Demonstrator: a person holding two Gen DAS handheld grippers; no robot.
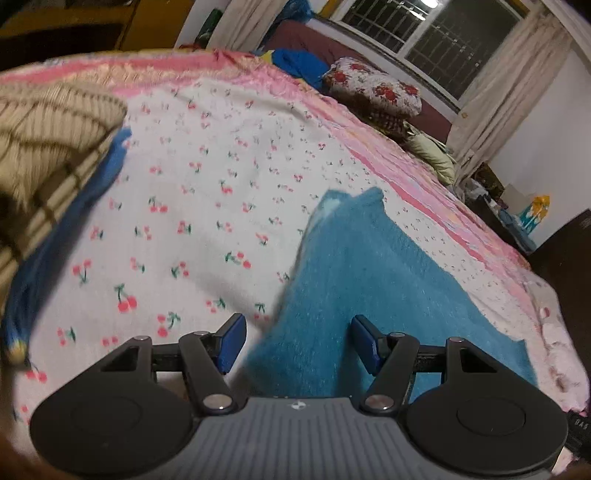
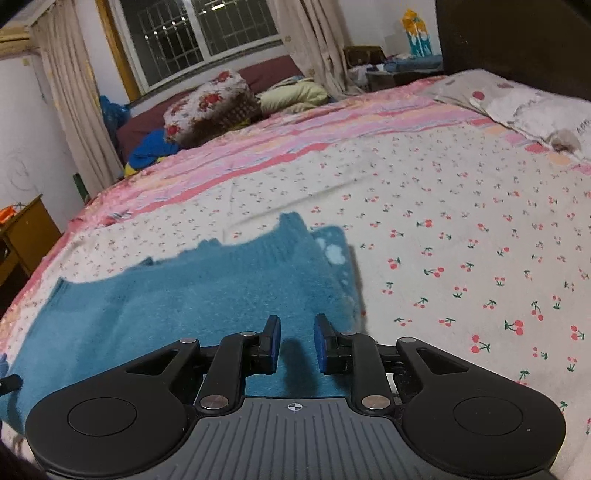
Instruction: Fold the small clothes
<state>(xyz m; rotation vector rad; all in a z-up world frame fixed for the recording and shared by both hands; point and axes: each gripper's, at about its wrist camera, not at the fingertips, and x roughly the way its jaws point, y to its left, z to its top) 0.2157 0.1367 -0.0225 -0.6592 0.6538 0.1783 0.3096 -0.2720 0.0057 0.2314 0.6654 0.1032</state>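
The left gripper (image 1: 297, 343) stands well open, its two blue pads apart with nothing pinched between them; below the gap lies the near edge of a teal garment (image 1: 369, 280). The right gripper (image 2: 297, 345) is open only a little — a narrow slot between its blue pads — and it too grips nothing, though the same teal garment (image 2: 207, 295) lies right under its fingertips. Both grippers have black linkages hinged on silver pins and a ribbed grey body behind.

The teal garment is a small, fuzzy knit piece, thick and nappy, spread flat on the bed with an uneven, stepped far edge. In the right wrist view a pale blotchy patch shows near its upper right corner.

It lies on a white bedsheet (image 2: 443, 229) printed with small red cherries on green stems, soft and lightly rumpled, bordered along the far side by pink and orange stripes. At the left edge of the left wrist view, blurred, sits a beige ribbed cloth (image 1: 48, 140) with dark checks and a blue trim.

Farther out, a floral pillow (image 2: 210, 103) with red roses rests on a maroon surface beside a crumpled blue cloth (image 2: 151, 147), under a barred window (image 2: 207, 29) hung with cream curtains — their folds long and limp.
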